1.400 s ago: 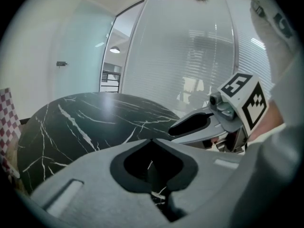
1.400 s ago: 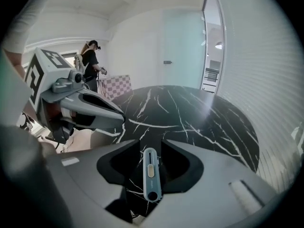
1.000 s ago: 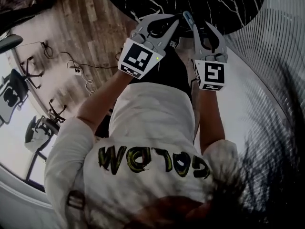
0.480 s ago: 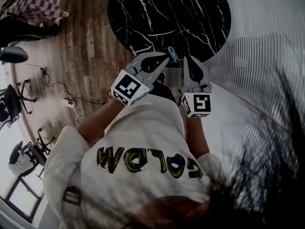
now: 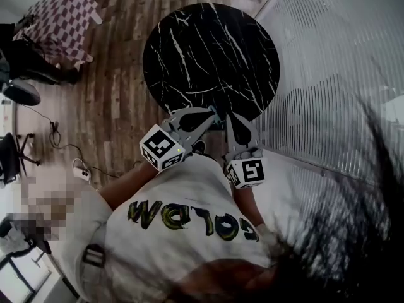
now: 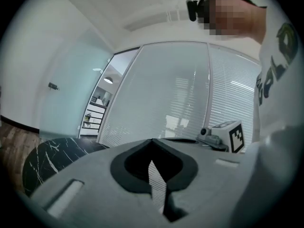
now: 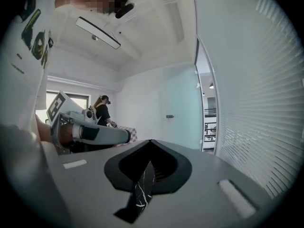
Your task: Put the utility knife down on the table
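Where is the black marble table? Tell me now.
Head view, top centre: the round table stands on the wood floor, just beyond the left gripper and right gripper.

Occlusions and cut-offs, all views

Head view: the counter [image 5: 208, 49] has its near rim covered by the left gripper [image 5: 209, 114] and right gripper [image 5: 231, 120]; the dark bit between them is too small to identify. Strands of hair [image 5: 344, 232] smear the lower right corner. An office chair [image 5: 9, 160] is cut by the left edge. Right gripper view: a distant person [image 7: 101, 109], no detail readable.
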{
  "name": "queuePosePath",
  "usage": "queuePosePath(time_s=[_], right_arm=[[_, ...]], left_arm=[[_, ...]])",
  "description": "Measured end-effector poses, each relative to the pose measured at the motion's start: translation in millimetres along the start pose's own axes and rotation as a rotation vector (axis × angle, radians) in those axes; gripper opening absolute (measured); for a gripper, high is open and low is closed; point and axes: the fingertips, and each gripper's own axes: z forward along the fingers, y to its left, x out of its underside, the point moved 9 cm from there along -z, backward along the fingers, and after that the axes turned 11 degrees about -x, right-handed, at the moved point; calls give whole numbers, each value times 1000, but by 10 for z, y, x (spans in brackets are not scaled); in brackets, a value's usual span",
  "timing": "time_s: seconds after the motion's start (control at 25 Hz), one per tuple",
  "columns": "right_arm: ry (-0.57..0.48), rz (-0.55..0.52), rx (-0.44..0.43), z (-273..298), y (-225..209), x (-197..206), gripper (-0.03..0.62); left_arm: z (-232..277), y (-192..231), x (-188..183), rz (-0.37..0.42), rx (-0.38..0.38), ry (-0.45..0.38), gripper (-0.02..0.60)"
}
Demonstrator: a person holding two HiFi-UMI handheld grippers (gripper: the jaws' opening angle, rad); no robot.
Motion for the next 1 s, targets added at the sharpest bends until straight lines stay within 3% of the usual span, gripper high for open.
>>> queuePosePath(time_s=[0.28, 0.48, 1.0], right_arm=[[-33, -8, -35, 1, 57, -291, 2], [-56, -10, -42, 28, 32, -328, 2], [-71, -1, -59, 56, -26, -362, 2]], left_arm=[[-43, -84, -270, 42, 7, -44, 0], [-13, -74, -281, 65, -31, -69, 0], [131, -16, -312, 53, -60, -79, 0]])
